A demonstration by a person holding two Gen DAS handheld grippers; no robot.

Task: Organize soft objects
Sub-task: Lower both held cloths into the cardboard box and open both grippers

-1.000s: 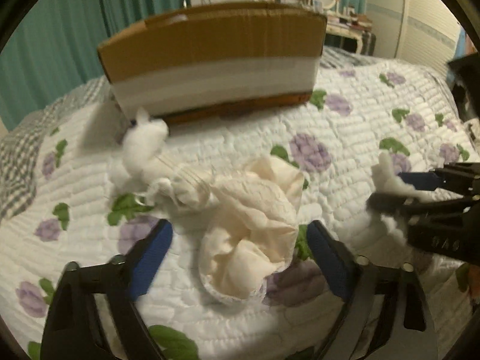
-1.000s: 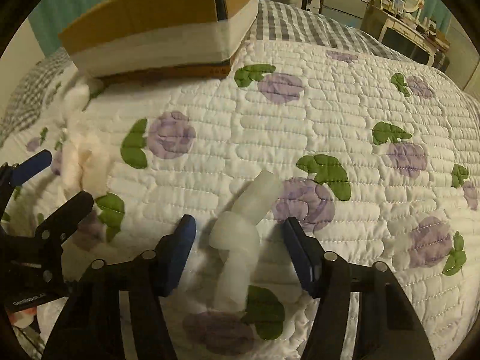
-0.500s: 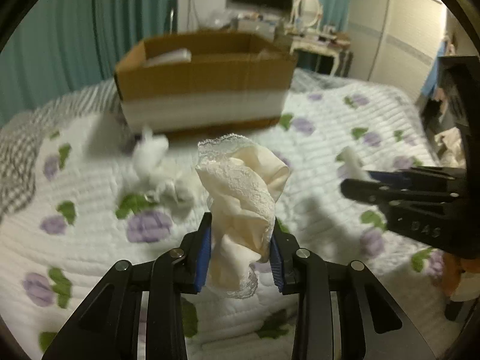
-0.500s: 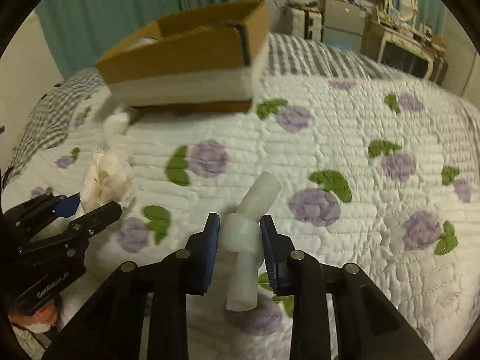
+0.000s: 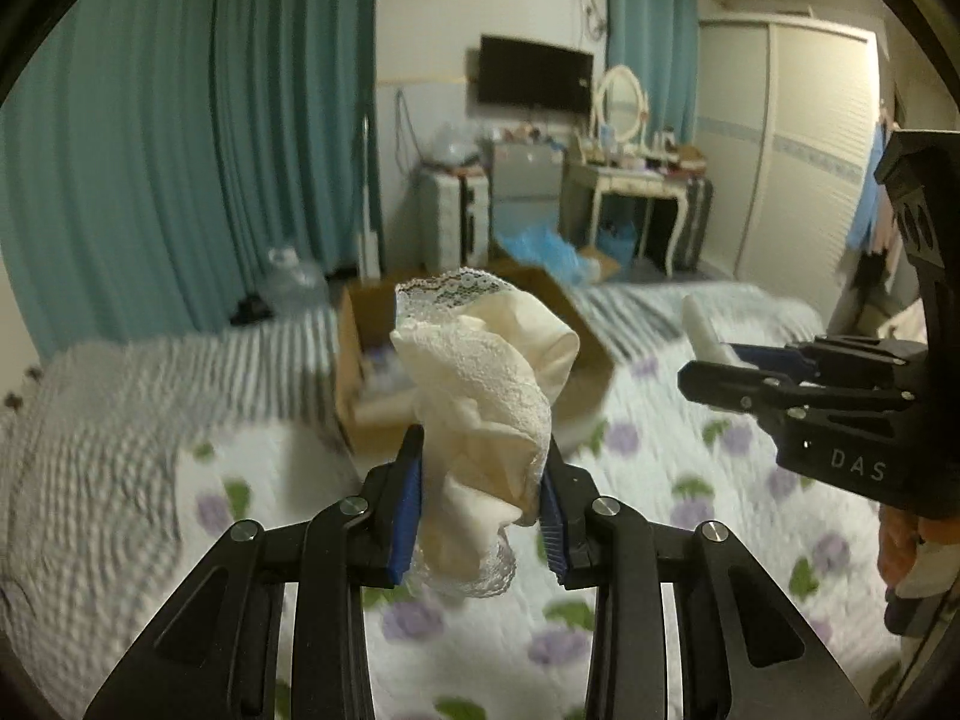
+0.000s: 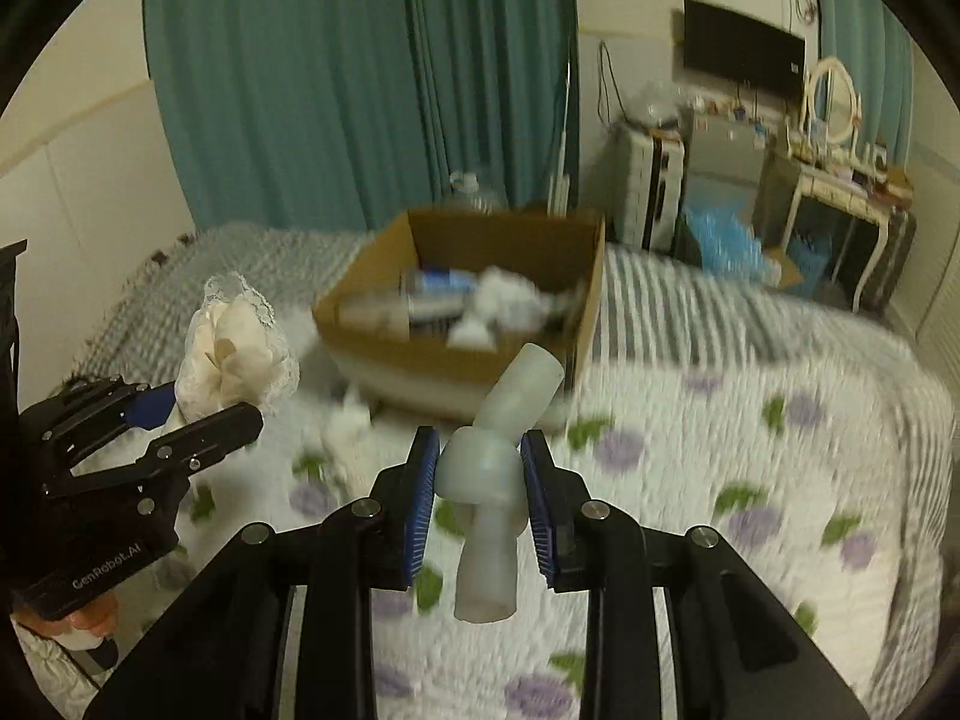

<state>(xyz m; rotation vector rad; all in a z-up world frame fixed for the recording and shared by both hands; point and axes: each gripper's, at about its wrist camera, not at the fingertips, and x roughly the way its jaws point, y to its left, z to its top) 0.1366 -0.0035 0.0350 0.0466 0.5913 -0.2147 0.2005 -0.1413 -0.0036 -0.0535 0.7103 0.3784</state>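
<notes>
Left gripper [image 5: 480, 510]: clenched on lace-trimmed cream sock [image 5: 486, 396], centre frame, long axis upright.
Right gripper [image 6: 478, 492]: grasping knotted white sock [image 6: 495, 480], lower centre, upper end tilting upper right toward cardboard box [image 6: 420, 360].

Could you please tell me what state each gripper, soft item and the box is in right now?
Left gripper: shut on the lace sock, lifted off the bed.
Lace sock: crumpled, held upright between the jaws.
Right gripper: shut on the knotted white sock.
Knotted white sock: tied in a knot, held in the air.
Cardboard box: open on top, already holding items.
</notes>
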